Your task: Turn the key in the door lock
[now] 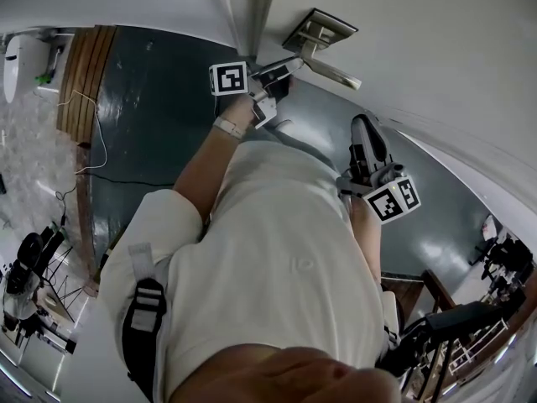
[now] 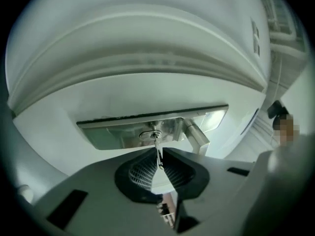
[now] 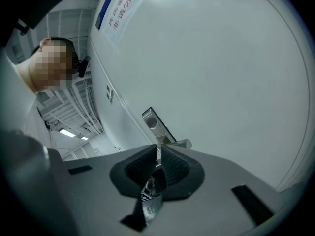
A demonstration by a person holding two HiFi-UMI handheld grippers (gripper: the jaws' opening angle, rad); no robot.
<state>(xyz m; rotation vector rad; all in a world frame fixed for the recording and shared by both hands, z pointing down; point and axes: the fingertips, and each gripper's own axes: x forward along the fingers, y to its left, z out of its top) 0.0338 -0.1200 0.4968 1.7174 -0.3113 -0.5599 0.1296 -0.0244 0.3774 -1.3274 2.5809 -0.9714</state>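
Left gripper [image 2: 159, 152] at the lock plate [image 2: 110, 132] of the door [image 2: 147, 53]. Its jaws are clamped on the key [image 2: 157, 142], whose flat head shows edge-on between the pads as a thin, near-upright line. The key lies at 12 o'clock from the gripper, dead ahead, with its tip seated in the keyhole [image 2: 148, 134]. Its long axis runs straight from the pads into the plate, in line with the gripper's own pointing. Turning the key should therefore be a roll of the wrist about that line, with no sideways push. The handle [image 2: 198, 135] stands out of the plate at 3 o'clock from the keyhole, just beside it. It looks close enough to foul a wide roll.

Right gripper [image 3: 158, 150] hangs well apart from the lock, its jaws all but together and empty. The plate shows beyond them at 12 o'clock. The left is plainly the nearer hand.
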